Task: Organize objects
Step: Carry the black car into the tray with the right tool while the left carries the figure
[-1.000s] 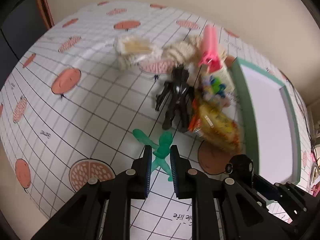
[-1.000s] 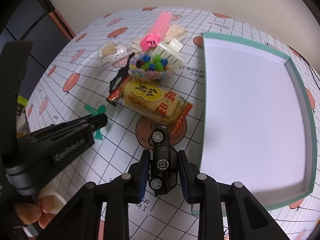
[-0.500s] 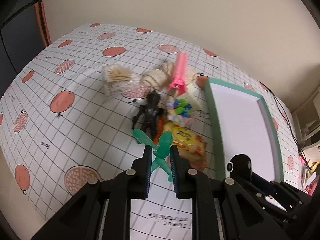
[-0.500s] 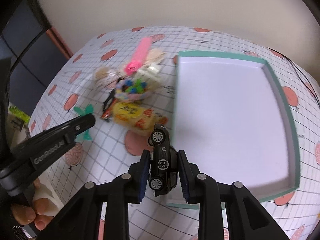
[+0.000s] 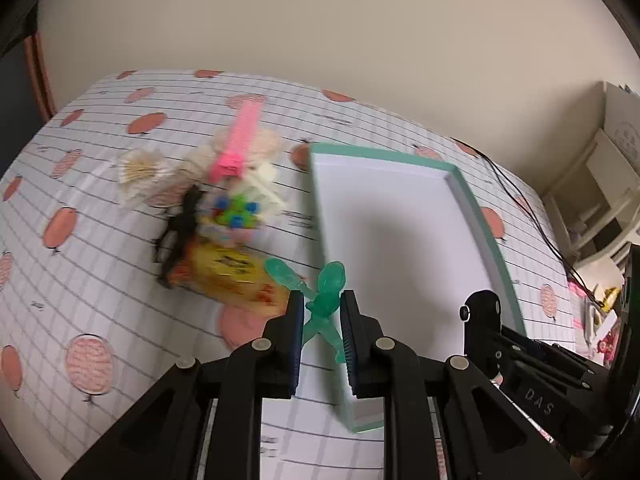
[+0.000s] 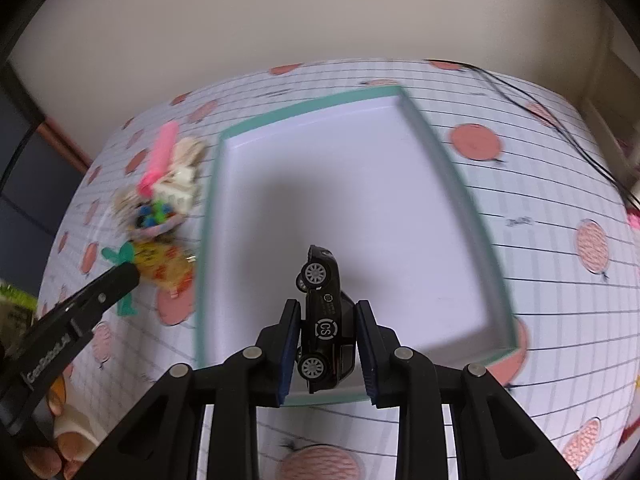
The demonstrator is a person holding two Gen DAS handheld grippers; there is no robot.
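Toy car (image 6: 325, 320): black, tipped on its side, clamped between the fingers of the right gripper (image 6: 327, 344), above the near end of the tray (image 6: 460, 184).
Green figure (image 5: 325, 304): pinched at the body by the left gripper (image 5: 320, 334), over the tray's left rim.
Tray: teal walls, white floor, nothing inside.
Pile left of tray: yellow snack packet (image 5: 230, 276), black figure (image 5: 176, 236), pink comb (image 5: 239, 142), blurred.
Surface: grid-lined tablecloth (image 5: 100, 280) with orange rounds.
Room: beige wall (image 5: 320, 32) behind the tray.
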